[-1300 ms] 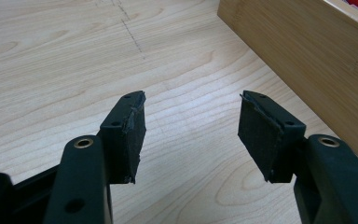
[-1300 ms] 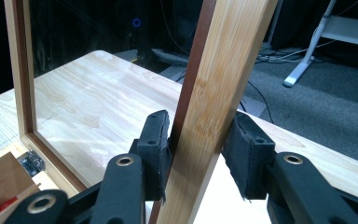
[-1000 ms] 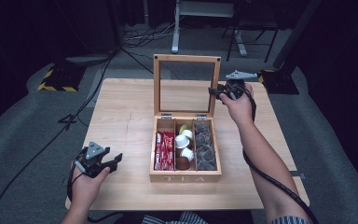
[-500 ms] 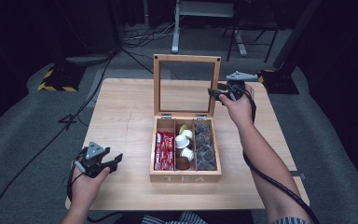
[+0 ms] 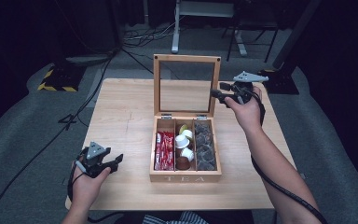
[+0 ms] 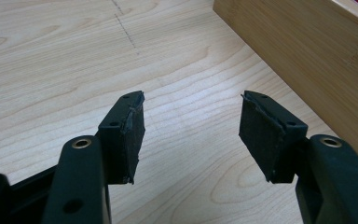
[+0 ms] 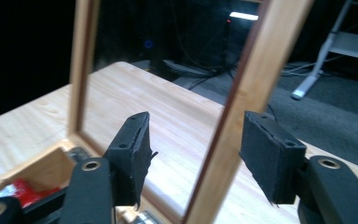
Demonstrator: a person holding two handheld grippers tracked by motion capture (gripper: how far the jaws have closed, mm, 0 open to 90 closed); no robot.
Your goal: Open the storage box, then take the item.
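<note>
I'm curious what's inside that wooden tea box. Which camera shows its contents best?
The high view: it looks down into the tea box, showing red packets, white cups and dark pods. The right gripper view catches the raised lid frame and a corner of the red packets. The left gripper view shows an outer wall.

Only readable text: "TEA" in pale capitals on the front wall of the wooden box (image 5: 185,178), lower centre of the high view. Red packets (image 5: 164,150) in its left compartment carry print, too small to read. Nothing legible in either gripper view.
</note>
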